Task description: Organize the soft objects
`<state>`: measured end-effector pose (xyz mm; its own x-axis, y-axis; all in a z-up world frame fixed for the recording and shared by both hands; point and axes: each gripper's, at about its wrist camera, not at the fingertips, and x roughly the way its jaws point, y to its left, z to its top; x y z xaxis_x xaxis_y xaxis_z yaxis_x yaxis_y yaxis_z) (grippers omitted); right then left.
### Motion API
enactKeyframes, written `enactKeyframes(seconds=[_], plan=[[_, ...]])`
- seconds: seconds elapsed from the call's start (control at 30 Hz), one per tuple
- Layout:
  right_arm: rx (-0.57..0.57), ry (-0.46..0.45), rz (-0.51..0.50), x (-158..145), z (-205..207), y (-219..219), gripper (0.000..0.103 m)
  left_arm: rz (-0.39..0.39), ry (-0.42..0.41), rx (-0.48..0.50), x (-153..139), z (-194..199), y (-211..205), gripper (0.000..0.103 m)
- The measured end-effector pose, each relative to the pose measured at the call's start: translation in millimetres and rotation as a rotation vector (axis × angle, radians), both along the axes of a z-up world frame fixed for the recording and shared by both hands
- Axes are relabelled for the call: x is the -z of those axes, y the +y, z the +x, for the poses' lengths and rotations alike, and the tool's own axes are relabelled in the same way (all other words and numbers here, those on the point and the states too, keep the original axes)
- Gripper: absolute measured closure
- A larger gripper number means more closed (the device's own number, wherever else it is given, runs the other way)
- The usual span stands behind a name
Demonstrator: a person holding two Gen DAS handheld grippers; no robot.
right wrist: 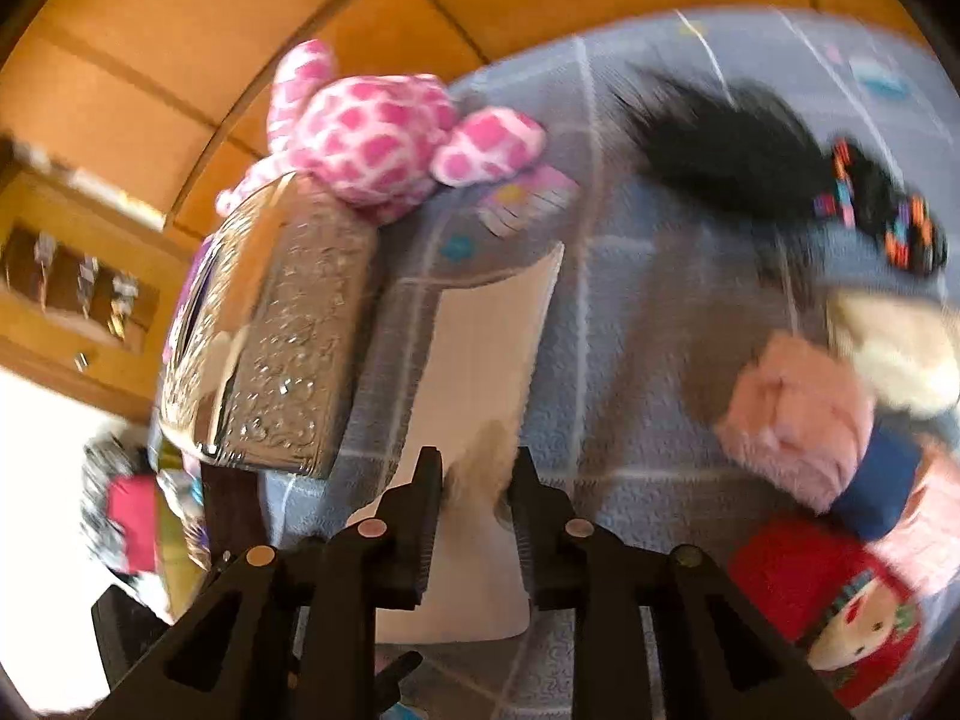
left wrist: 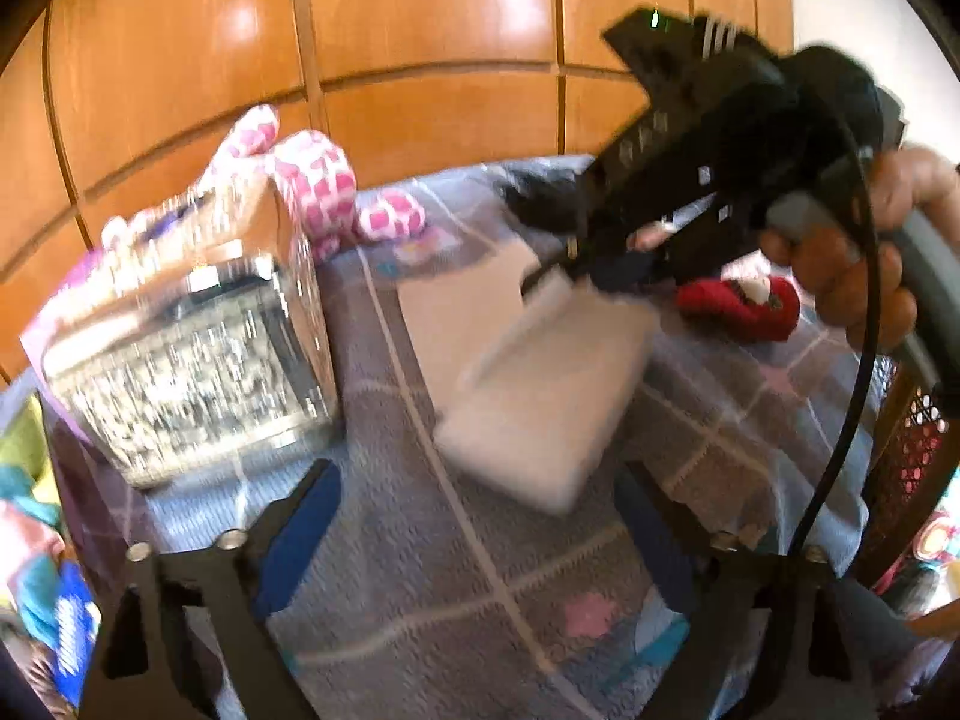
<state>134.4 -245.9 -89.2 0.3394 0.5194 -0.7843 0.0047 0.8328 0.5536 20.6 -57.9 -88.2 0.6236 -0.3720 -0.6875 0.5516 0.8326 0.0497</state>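
A white flat cushion [left wrist: 528, 384] lies on the grey checked bedspread [left wrist: 420, 570]. My right gripper [left wrist: 558, 276] is shut on its near edge and lifts that end; in the right wrist view the cushion [right wrist: 480, 360] sits pinched between the fingers [right wrist: 429, 510]. My left gripper [left wrist: 480, 510] is open and empty, low over the bedspread in front of the cushion. A pink-and-white spotted plush [left wrist: 312, 180] leans on a silver embossed box [left wrist: 180, 372]; both show in the right wrist view, plush [right wrist: 384, 138], box [right wrist: 288, 372]. A red plush [left wrist: 744, 306] lies to the right.
A black furry toy [right wrist: 750, 162], a pink plush doll [right wrist: 798, 414] and a red plush [right wrist: 822, 594] lie on the bedspread [right wrist: 630, 360] right of the cushion. Wooden wardrobe doors [left wrist: 390, 60] stand behind the bed. A woven basket [left wrist: 912, 456] is at the right edge.
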Motion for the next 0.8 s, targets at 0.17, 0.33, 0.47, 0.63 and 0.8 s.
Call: enactKeyframes(seconds=[0.17,0.33,0.47,0.63,0.8], plan=[[-0.045,0.009,0.03,0.0,-1.3,7.8,0.082,0.054,-0.02,0.079,-3.9,11.6,-23.9,0.001],[-0.108,-0.019,0.013,-10.9,-5.4,10.0,0.084,0.049,0.02,0.096,2.0,25.5,-38.6,0.002],[-0.137,-0.055,0.007,-23.1,-11.1,5.1,0.085,0.034,0.116,0.118,13.8,32.5,-43.9,0.042],[-0.002,-0.058,-0.066,-17.1,-2.5,-17.5,0.096,0.031,0.111,0.105,16.3,22.6,-39.8,0.041],[0.067,-0.031,0.009,-7.4,0.9,-39.8,0.096,0.047,0.068,0.107,18.7,13.6,-33.2,0.041]])
